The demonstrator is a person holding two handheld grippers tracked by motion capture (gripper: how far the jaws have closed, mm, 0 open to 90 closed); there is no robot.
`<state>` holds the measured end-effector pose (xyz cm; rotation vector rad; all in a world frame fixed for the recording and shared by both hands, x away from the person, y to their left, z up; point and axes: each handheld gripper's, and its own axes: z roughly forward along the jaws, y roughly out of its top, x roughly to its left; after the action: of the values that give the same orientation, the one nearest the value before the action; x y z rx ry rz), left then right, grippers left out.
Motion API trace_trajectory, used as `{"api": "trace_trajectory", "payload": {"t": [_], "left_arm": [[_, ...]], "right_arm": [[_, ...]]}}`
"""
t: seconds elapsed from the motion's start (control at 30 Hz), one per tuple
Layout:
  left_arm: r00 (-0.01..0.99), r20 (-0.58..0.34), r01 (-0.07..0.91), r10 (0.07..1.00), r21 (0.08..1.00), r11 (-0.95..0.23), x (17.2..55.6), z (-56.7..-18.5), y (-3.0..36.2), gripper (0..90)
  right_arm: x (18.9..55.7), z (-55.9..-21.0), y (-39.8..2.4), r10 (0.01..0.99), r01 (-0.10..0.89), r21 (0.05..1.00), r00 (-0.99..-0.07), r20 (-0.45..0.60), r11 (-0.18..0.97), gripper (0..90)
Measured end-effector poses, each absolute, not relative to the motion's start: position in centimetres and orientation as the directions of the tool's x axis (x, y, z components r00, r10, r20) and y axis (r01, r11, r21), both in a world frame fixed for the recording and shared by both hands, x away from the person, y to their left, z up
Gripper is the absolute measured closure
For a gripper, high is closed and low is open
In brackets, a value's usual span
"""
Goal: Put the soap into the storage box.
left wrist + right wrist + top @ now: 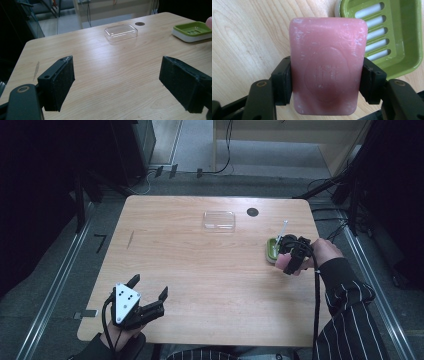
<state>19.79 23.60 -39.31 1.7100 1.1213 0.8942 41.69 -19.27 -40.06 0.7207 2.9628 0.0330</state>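
A pink bar of soap [327,67] is clamped by its two long sides between the jaws of my right gripper [325,82], which is shut on it. In the high view the soap [281,262] hangs just above the table beside a green soap dish [271,250] with a white base, near the right edge. The dish [394,37] lies empty, its slotted floor showing. My left gripper [149,289] rests near the front left corner, jaws wide apart with nothing between them; its fingers [58,82] frame bare wood.
A clear plastic lid [219,220] lies at the far middle of the wooden table [200,270], with a dark round grommet [252,212] to its right. The lid [121,32] and dish [192,30] also appear ahead of the left gripper. Dark floor and cables surround the table.
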Motion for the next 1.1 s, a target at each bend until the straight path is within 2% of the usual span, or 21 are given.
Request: {"api": "trace_trajectory", "payload": {"t": [1.1], "left_arm": [[0.314,0.097,0.309,0.944,0.93,-0.198,19.3,-39.3,24.2,13.4]], "right_arm": [[43.8,-39.7,-19.3,0.395,0.394,0.034,-0.913,-0.105,0.919,38.7]]}}
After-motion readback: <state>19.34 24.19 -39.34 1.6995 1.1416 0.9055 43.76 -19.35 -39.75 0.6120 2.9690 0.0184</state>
